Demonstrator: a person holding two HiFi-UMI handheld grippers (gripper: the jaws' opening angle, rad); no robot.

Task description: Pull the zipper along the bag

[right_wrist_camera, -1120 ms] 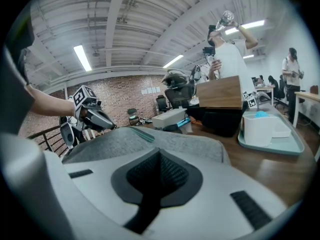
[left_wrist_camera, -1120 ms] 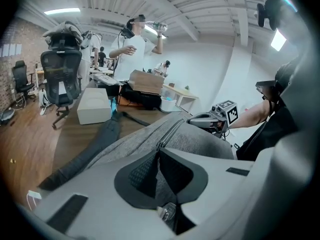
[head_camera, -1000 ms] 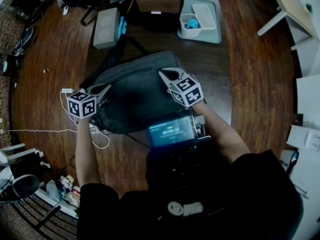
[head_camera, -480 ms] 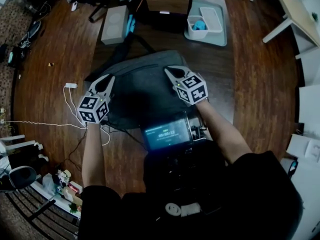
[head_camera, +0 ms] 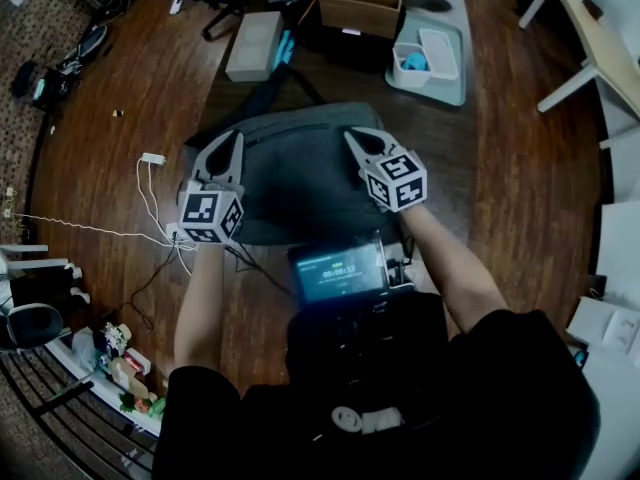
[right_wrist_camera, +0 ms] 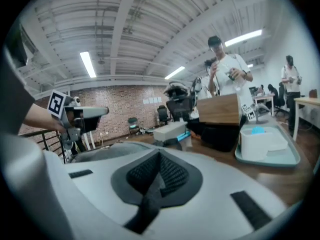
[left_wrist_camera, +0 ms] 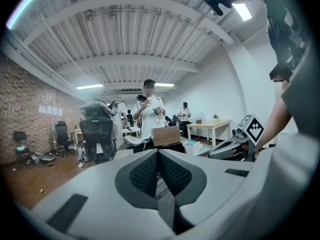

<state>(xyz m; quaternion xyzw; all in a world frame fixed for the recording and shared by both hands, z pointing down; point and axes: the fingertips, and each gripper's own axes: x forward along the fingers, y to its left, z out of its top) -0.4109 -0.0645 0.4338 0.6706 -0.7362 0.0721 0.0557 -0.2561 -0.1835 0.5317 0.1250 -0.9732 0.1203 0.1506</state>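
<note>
A grey bag (head_camera: 290,183) lies flat on the dark wooden surface, its zipper line running near its far edge. My left gripper (head_camera: 226,148) hangs over the bag's left edge. In the left gripper view its pads (left_wrist_camera: 158,156) meet; the jaws have just closed and nothing is between them. My right gripper (head_camera: 358,138) hovers at the bag's far right corner, raised off it. Its pads (right_wrist_camera: 160,160) touch too, and a dark strip shows in the gap below them; I cannot tell if it is gripped. Each gripper view shows the other gripper (left_wrist_camera: 235,146) (right_wrist_camera: 75,115).
Beyond the bag stand a grey box (head_camera: 252,46), a wooden organiser (head_camera: 362,6) and a grey tray (head_camera: 452,86) with a white bin. A white charger and cable (head_camera: 152,158) lie at the left. A lit screen (head_camera: 338,271) sits at my chest. People (left_wrist_camera: 150,109) stand in the room.
My left gripper has risen and swung from the bag's near-left corner toward its left edge, pointing more level. The right gripper has lifted slightly at the bag's right corner.
</note>
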